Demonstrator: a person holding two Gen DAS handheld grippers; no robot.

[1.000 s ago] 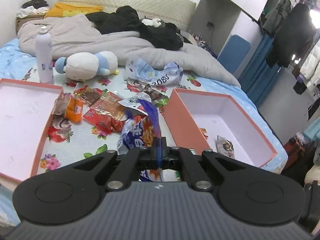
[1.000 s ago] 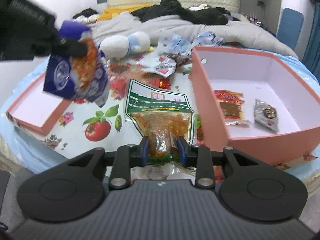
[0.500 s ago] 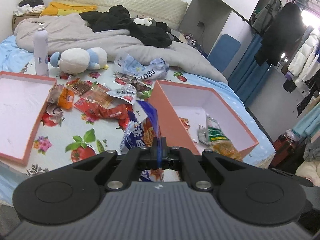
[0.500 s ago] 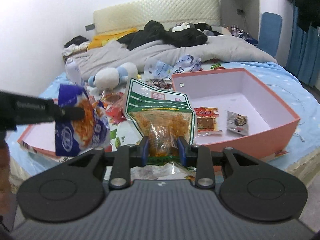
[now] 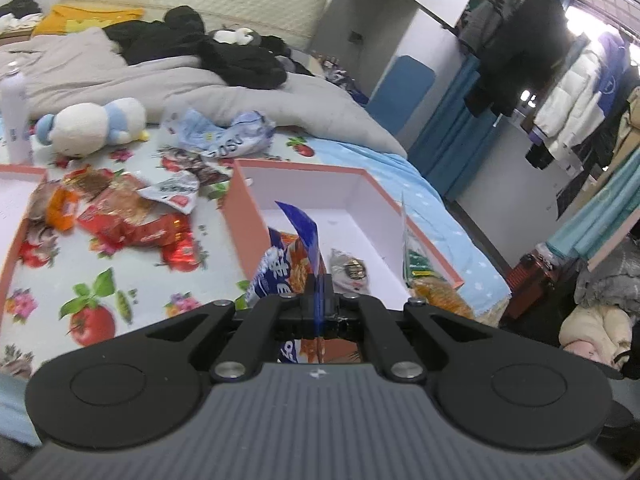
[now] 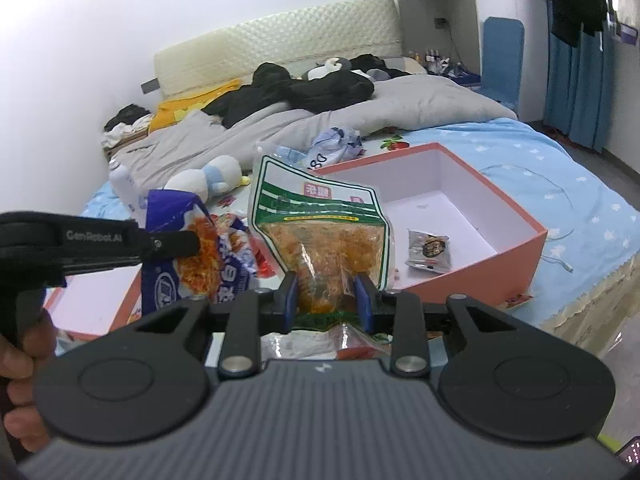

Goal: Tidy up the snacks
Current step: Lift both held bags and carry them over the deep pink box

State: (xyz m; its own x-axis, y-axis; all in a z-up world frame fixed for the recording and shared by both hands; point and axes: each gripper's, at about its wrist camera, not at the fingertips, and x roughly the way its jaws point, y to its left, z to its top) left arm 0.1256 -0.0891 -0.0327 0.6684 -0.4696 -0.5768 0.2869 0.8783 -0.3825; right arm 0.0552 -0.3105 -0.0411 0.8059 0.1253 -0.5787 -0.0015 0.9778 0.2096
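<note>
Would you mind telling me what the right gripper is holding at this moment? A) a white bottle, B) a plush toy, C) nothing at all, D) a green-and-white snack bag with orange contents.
D: in the right wrist view, the right gripper has its blue pads pressed on the bottom of the green-and-white snack bag, raised in front of the pink box.

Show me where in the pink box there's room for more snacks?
The pink box floor is mostly bare: its whole far half, behind the small dark packet. Outside, the bedsheet left of the box is crowded with red snack wrappers.
</note>
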